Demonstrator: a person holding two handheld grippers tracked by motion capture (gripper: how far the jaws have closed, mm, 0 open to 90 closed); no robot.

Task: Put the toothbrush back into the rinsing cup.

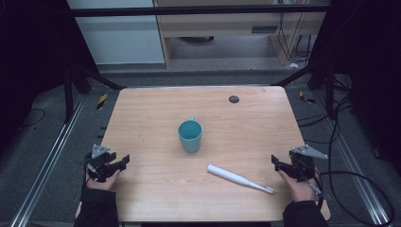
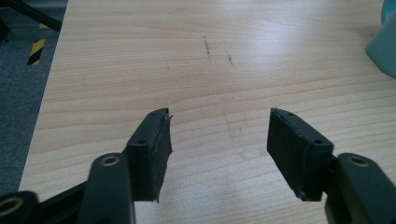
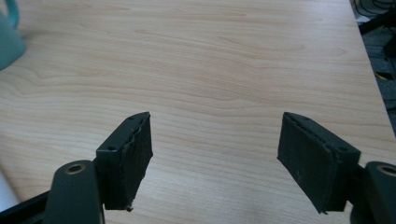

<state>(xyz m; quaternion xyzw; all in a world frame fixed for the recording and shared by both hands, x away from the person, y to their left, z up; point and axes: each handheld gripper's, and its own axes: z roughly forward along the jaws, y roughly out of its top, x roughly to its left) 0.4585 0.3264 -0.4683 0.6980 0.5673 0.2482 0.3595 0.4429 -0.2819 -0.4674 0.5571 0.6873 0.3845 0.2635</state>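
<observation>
A teal mug (image 1: 190, 135) stands upright at the middle of the wooden table (image 1: 156, 109); its side shows at the right edge of the left gripper view (image 2: 385, 46) and at the top left of the right gripper view (image 3: 8, 39). A white electric toothbrush (image 1: 239, 178) lies flat in front of the mug, head toward the right. My left gripper (image 1: 124, 161) rests at the table's left front edge, open, nothing between its jaws (image 2: 219, 135). My right gripper (image 1: 276, 162) sits at the right front edge, open and empty (image 3: 215, 140), just right of the brush head.
A small dark round disc (image 1: 233, 99) lies near the table's far edge. Metal rails and cables run along the floor on both sides. A cabinet (image 1: 227, 28) stands beyond the table.
</observation>
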